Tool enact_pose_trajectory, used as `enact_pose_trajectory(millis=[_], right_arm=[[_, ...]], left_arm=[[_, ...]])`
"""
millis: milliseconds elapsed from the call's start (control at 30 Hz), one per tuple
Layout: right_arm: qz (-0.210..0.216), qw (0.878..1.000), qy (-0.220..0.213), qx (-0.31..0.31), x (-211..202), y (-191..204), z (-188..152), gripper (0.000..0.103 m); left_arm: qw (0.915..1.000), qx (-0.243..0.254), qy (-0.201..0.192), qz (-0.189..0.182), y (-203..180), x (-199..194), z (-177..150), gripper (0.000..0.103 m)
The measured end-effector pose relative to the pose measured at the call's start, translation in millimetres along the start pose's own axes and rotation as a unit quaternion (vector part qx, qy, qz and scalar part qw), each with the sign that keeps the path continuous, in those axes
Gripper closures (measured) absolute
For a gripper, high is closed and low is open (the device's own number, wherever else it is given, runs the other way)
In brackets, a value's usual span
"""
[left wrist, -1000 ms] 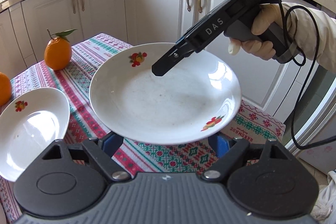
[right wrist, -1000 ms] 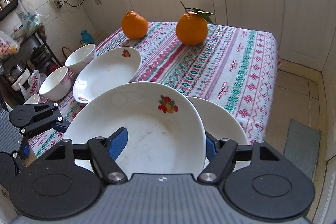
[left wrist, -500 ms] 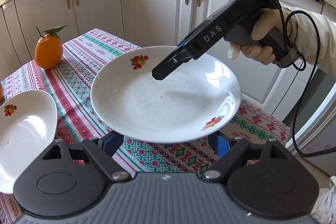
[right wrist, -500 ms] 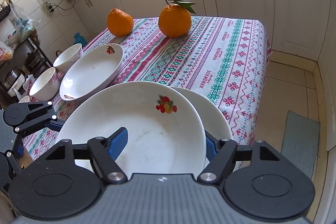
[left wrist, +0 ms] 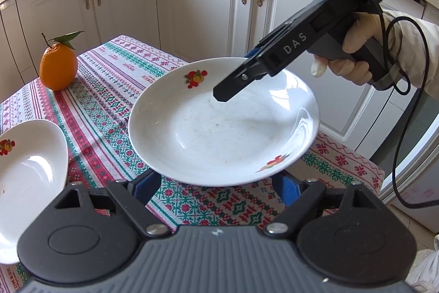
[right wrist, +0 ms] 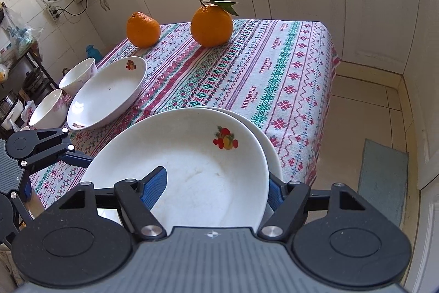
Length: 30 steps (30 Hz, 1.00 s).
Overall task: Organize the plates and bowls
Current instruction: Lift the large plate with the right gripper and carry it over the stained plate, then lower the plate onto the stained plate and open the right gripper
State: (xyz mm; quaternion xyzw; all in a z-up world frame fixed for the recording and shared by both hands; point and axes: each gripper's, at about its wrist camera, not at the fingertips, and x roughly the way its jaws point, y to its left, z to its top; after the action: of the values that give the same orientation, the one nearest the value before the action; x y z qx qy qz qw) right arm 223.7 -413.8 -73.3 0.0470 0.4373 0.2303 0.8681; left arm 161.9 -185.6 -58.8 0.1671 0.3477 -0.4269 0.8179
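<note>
Upper plate: white, shallow, with fruit motifs. Hangs clear of the striped tablecloth near the table corner, rim slightly tilted. Overlaps a second plate, of which only a sliver of rim shows on the right; contact between the two cannot be told.

Right gripper: pinches the upper plate's rim, one blue pad inside the dish, the other against the outside of the wall. Confirmed from the left wrist view, with one finger lying over the plate's far edge. Held by a gloved hand, with a black cable trailing from it.

Left gripper: fingers spread wide, reaching under the near rim of the upper plate. Tips hidden beneath it, so contact cannot be told. Only tablecloth shows between the visible parts of the fingers.

Elsewhere on the table:
- Third plate, same pattern, lying flat to the left, well apart from the held one.
- Two white bowls just beyond it, at the table's left edge.
- Leafy orange and plain orange at the far end.

White cabinets behind.
</note>
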Motion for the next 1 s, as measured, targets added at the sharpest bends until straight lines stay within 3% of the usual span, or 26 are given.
enact_pose_trajectory(millis=[600,1000], right_arm=[[-0.033,0.999,-0.004,0.013,-20.0,8.9,-9.6,0.021],[-0.083,0.997,0.002,-0.004,-17.7,22.6,-12.3,0.018]], left_arm=[[0.9999,-0.008,-0.015,-0.003,0.6,1.0,-5.3,0.012],[0.9998,-0.006,-0.018,0.004,-2.7,2.3,-7.6,0.012]])
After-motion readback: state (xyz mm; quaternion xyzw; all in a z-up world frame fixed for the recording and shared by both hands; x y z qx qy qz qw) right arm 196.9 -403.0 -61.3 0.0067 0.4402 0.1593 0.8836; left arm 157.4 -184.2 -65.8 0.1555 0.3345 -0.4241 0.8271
